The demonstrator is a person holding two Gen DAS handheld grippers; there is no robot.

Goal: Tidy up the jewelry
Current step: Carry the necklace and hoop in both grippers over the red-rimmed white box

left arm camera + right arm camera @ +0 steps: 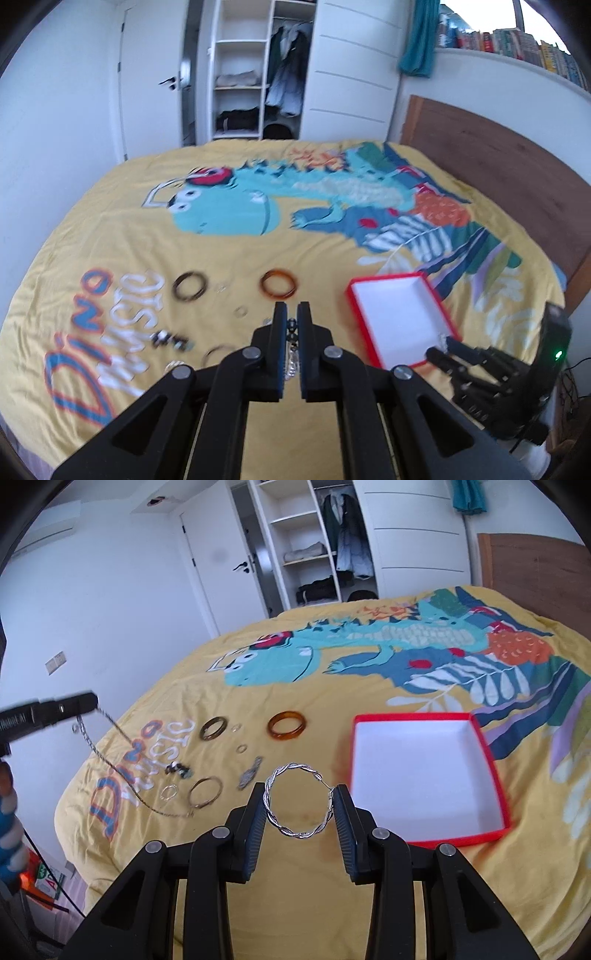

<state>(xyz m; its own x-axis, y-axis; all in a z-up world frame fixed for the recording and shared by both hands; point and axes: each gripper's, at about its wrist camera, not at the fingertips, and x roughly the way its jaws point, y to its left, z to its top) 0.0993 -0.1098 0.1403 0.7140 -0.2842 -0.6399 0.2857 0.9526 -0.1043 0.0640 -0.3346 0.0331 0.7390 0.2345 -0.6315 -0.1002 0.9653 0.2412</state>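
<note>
Yellow bedspread; twisted silver hoop.

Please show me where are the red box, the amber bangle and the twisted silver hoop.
red box (489, 755): right wrist view, right wall.
amber bangle (287, 734): right wrist view, front rim.
twisted silver hoop (295, 835): right wrist view, bottom arc.

Bedroom: bed, open wardrobe

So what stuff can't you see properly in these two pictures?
- Chain in the left gripper: left wrist view, the fingers hide most of it.
- Small dark pieces on the bedspread: both views, too small and blurred to name.
- Right gripper: left wrist view, dark, its hoop can't be seen there.
- Red box: its near-left corner sits behind the right gripper's finger.
</note>
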